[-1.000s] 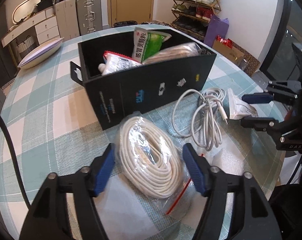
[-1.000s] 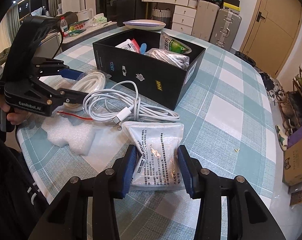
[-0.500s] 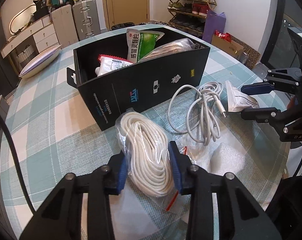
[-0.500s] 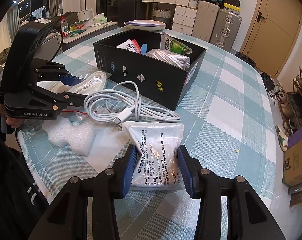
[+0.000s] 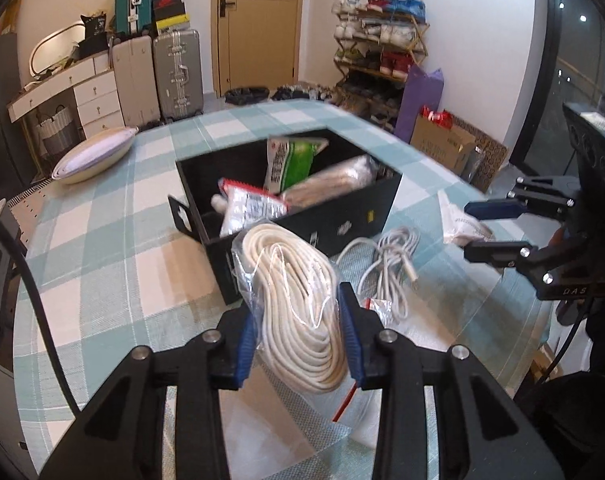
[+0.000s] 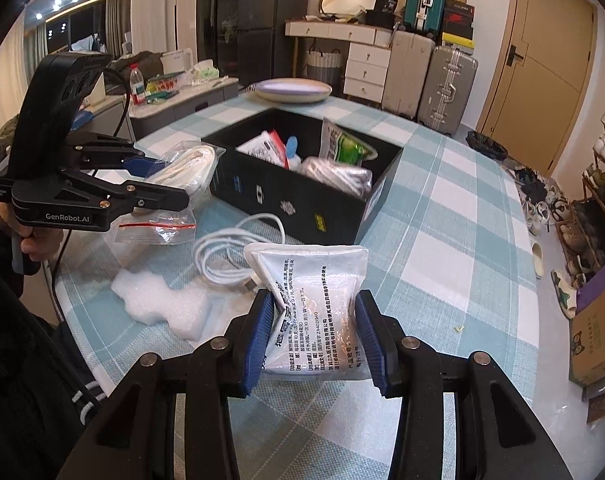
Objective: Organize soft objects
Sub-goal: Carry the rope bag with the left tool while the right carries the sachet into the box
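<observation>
My left gripper (image 5: 298, 340) is shut on a clear zip bag holding a coil of white rope (image 5: 294, 304), lifted off the table in front of the black box (image 5: 342, 228). In the right wrist view the same bagged rope (image 6: 186, 168) hangs in the left gripper (image 6: 170, 184) beside the black box (image 6: 302, 204). My right gripper (image 6: 314, 340) is shut on a white printed pouch (image 6: 318, 300), raised above the checked tablecloth (image 6: 442, 240). The box holds several packets, among them a green-and-white bag (image 5: 286, 160).
A loose white cable (image 6: 230, 248) and a piece of white foam (image 6: 150, 296) lie on the tablecloth between the grippers. An oval white dish (image 5: 94, 154) sits at the table's far side. Suitcases, drawers and a shoe rack stand beyond the table.
The left gripper closed on the bagged rope and lifted it off the table toward the box. The right gripper, still gripping the pouch, has risen with it.
</observation>
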The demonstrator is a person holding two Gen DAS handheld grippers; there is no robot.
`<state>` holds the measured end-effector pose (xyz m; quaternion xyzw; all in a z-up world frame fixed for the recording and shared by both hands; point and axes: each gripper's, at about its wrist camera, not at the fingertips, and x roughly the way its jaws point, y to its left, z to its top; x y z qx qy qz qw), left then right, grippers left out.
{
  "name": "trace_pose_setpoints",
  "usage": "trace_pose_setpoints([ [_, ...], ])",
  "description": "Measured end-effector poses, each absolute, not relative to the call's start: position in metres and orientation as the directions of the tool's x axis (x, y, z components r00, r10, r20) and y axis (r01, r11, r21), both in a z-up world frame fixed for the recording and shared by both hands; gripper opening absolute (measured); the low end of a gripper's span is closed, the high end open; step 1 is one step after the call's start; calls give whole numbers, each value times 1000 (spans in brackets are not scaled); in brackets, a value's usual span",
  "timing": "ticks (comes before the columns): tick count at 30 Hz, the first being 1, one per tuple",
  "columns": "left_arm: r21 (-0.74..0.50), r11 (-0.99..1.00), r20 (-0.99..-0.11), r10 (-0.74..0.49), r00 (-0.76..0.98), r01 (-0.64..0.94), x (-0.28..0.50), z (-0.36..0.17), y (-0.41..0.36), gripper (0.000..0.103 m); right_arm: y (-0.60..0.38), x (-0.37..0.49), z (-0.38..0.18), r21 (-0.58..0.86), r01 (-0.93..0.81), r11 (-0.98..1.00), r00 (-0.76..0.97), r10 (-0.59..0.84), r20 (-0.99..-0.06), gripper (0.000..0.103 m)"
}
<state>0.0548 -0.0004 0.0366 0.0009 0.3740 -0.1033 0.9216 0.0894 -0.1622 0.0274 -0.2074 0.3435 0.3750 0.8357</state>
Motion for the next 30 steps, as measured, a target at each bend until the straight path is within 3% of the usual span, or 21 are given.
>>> trace_pose_setpoints([
  [14, -92, 987, -617, -161, 770, 133, 57, 59, 13, 36, -160, 100, 52, -25, -722, 692, 549, 550, -630, 43],
  [30, -78, 992, -608, -124, 784, 97, 95, 62, 17, 36, -125, 129, 63, -29, -717, 697, 554, 543, -630, 43],
])
